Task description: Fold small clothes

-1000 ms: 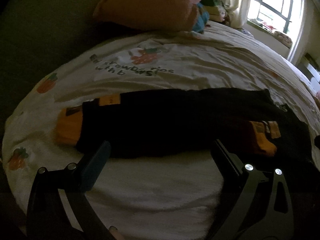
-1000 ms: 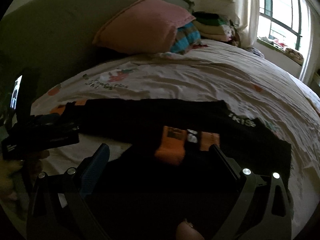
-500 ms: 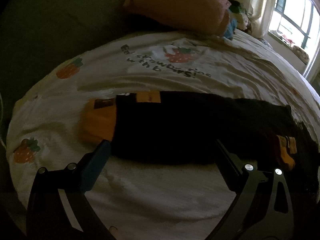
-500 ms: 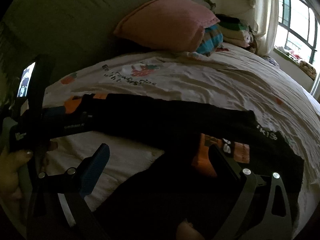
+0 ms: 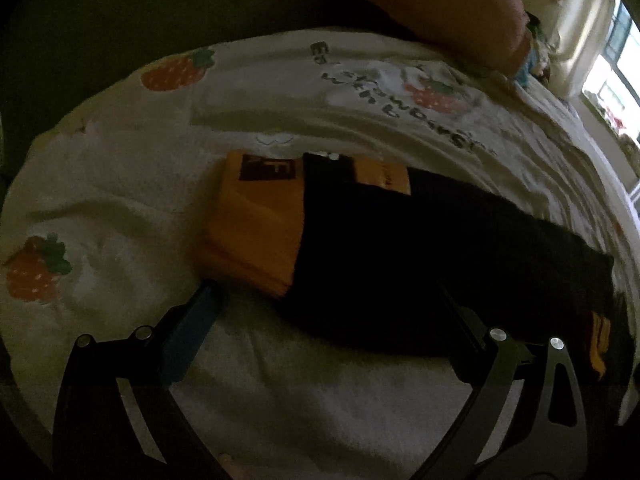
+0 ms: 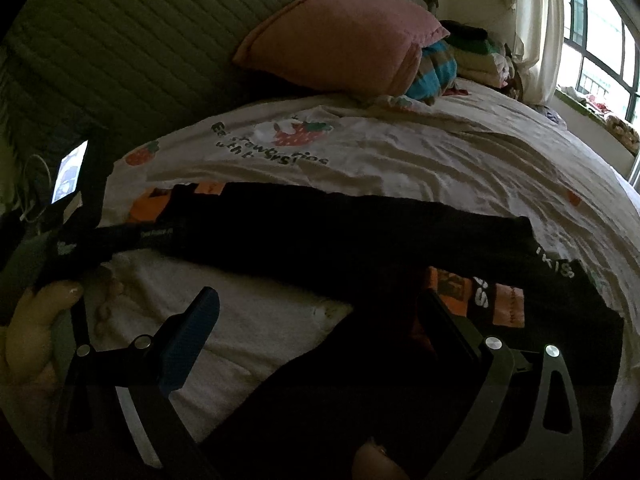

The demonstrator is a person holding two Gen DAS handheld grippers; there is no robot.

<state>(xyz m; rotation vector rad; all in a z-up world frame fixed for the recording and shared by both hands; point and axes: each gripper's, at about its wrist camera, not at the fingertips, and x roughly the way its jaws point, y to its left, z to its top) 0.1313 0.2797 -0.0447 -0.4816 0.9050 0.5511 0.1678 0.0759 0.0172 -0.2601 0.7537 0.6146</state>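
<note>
Bed sheet (image 6: pixel 420 160), white with strawberry prints and dark lettering, fills both views; quilted green headboard (image 6: pixel 120 40) behind it, pink pillow (image 6: pixel 340 36) leaning against that, a stack of folded laundry (image 6: pixel 476 56) beside the pillow, window (image 6: pixel 592 40) at far right. Black garment (image 6: pixel 320 228) with orange cuffs lies stretched flat across the sheet, one sleeve running left toward the headboard side, the body bunched dark at lower right with an orange-and-black patch (image 6: pixel 480 296) showing. Left wrist view: sleeve (image 5: pixel 400 248) lies straight ahead of the left gripper (image 5: pixel 324 300), its orange cuff (image 5: pixel 256 220) just beyond the blue-padded left finger (image 5: pixel 192 332); jaws spread wide, nothing between them but sheet and the near edge of the sleeve, fabric not pinched. Right wrist view: right gripper (image 6: pixel 316 308) also spread wide, blue pad (image 6: pixel 192 336) over bare sheet, dark finger (image 6: pixel 452 320) over black cloth next to the patch; whether it touches the cloth cannot be told. The left gripper appears at far left of this view, held in a hand (image 6: pixel 36 320), tip at the cuff end.
</note>
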